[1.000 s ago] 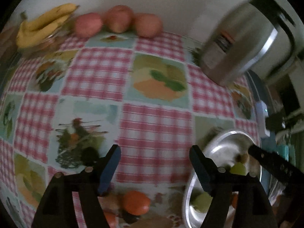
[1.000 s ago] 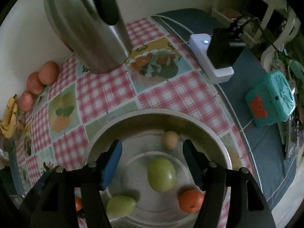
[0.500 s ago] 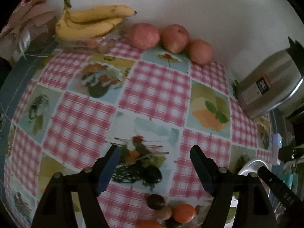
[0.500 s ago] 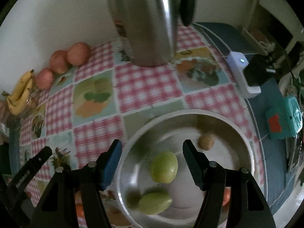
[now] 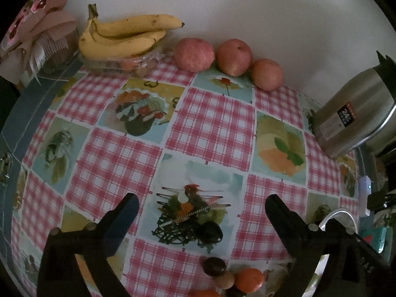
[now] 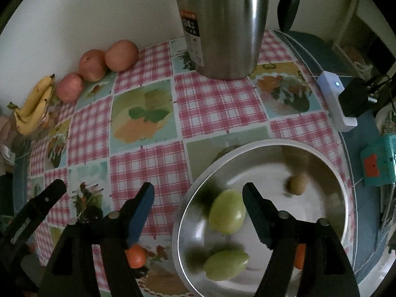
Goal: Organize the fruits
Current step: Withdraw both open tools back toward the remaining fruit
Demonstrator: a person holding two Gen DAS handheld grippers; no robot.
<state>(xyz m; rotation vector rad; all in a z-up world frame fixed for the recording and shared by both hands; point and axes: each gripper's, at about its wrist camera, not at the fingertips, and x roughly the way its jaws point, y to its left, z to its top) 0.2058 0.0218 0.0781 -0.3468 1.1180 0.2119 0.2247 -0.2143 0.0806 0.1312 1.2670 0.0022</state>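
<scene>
My left gripper (image 5: 201, 204) is open and empty above the checked tablecloth. Just below it lie small fruits: a dark plum (image 5: 214, 265), a tan longan (image 5: 224, 279) and an orange mandarin (image 5: 248, 281). My right gripper (image 6: 198, 194) is open and empty over the left rim of a steel bowl (image 6: 329, 170). The bowl holds two green fruits (image 6: 227, 211) (image 6: 225, 264), a small brown fruit (image 6: 298, 184) and an orange one (image 6: 300, 256) half hidden by my finger. Another mandarin (image 6: 135, 256) lies left of the bowl.
Three red apples (image 5: 234, 57) and a banana bunch (image 5: 123, 38) on a clear tray line the far wall. A steel kettle (image 6: 220, 24) stands at the back. A white power strip (image 6: 335, 99) and a teal box (image 6: 377, 163) sit off the table's right edge.
Both grippers have swung left, the left also pulling back. The bowl has slid right in both views; bananas and apples now show fuller. Both stay open.
</scene>
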